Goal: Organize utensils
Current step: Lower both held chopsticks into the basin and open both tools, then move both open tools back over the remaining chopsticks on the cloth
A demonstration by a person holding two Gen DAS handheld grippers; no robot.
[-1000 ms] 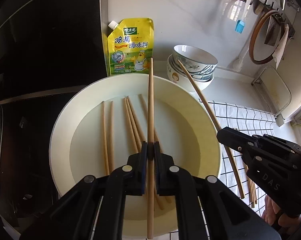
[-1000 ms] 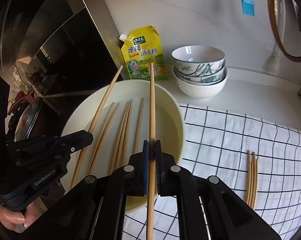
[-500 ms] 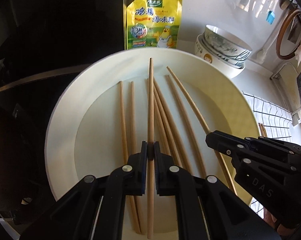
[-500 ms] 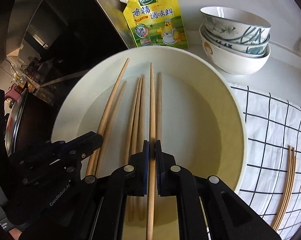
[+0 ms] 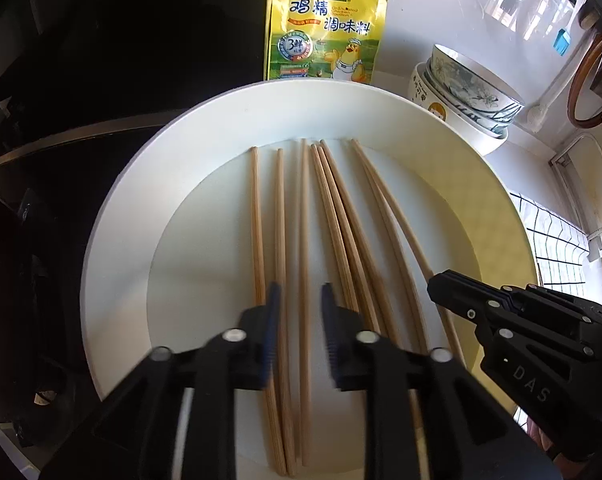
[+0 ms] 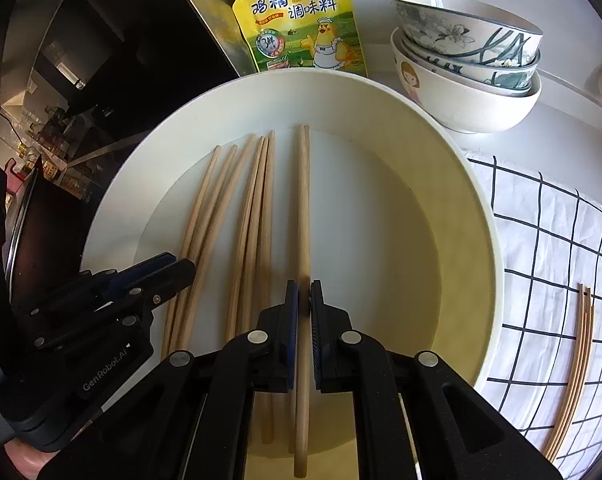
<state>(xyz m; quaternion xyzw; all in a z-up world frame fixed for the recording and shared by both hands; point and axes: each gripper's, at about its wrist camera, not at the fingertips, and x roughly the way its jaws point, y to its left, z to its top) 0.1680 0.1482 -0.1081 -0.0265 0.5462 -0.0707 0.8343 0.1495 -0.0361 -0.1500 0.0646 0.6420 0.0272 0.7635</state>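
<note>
Both hand-held grippers have come down over the white bowl [image 5: 113,240] since the earlier frames, and our left hand-held gripper [image 5: 299,300], marked "GenRobot.AI", has just been opening, so its jaws now stand apart around a chopstick [image 5: 304,240] lying loose in the bowl among the others. Our right hand-held gripper [image 6: 304,292], marked "DAS", is clamped on another chopstick [image 6: 303,200] that runs forward over the bowl. Behind the bowl on the desk [image 6: 561,128] stand a yellow pouch [image 6: 301,20] printed "3" and stacked bowls [image 6: 465,64].
</note>
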